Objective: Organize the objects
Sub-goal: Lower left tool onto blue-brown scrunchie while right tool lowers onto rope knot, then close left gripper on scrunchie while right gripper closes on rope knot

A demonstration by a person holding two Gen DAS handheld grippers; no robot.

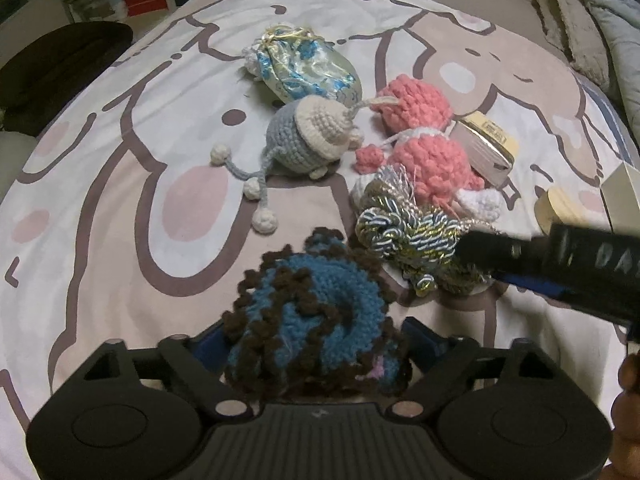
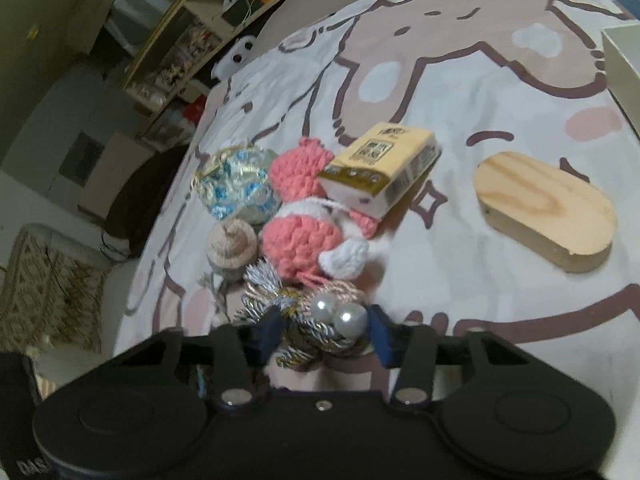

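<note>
Left wrist view looks down on a bedspread [image 1: 120, 184] printed with big cartoon figures, and a cluster of small things lies near its middle. Largest of the loose things is a pale wooden block [image 2: 548, 208], alone toward the bedspread's right edge and well apart from the rest. Next comes a pink crocheted toy [image 1: 424, 136] in the middle of the cluster, with a yellow tissue pack [image 2: 384, 164] leaning on its right side. A shiny blue-and-gold pouch [image 1: 304, 68] lies on the far side, and a grey crocheted toy [image 1: 304, 140] with dangling pom-poms sits just in front of it. Nearest, a blue-and-brown crocheted piece [image 1: 312, 312] fills the space between the two pads of the left gripper [image 1: 312, 344]; its jaws stand fairly wide, and whether the pads press on the yarn I cannot tell. Smallest is a tasselled cord knot [image 2: 308, 332] with two pearls, just beside the pink toy. The right gripper [image 2: 324, 336] has its jaws drawn in close around this knot, pads against its sides.
</note>
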